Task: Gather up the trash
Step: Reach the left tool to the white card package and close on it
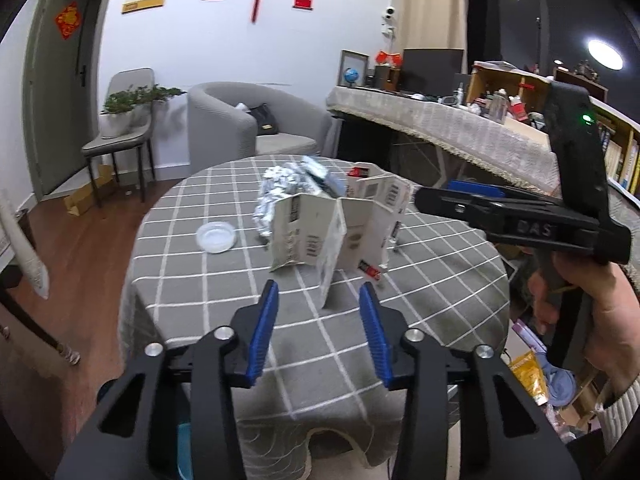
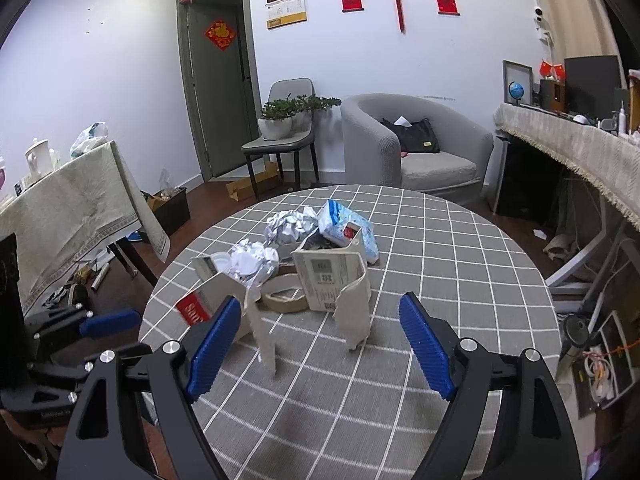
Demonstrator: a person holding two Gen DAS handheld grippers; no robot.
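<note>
Blue pads of my left gripper (image 1: 319,300) sit nearest the left lens, jaws partly apart, nothing between them. They hover over the near part of the round table (image 1: 440,280), which carries a grey checked cloth. A folded edge of the torn carton (image 1: 320,236) stands just ahead of the gap, untouched as far as I can tell.

My right gripper (image 2: 322,344) has its jaws wider apart and holds nothing. Two drooping flaps of the carton (image 2: 332,280) stand on the cloth ahead of its pads; I see no contact with either pad. From the left view, that gripper (image 1: 436,198) comes in from the right, level with the carton's far side, and a hand (image 1: 580,312) grips its handle.

Trash is heaped at the table's middle. I note:
- carton, opened out, upright in zigzag panels, with barcodes and a red label
- foil (image 2: 286,226), crumpled, behind the carton
- white paper (image 2: 256,260), crumpled, left of the carton in the right view
- blue-and-white packet (image 2: 340,220), tilted, leaning on the carton's top
- tape roll (image 2: 282,298), flat on the cloth, against the carton's base
- small clear dish (image 1: 215,237), on the cloth left of the heap, apart from it

All of it lies on the table; none is lifted
</note>
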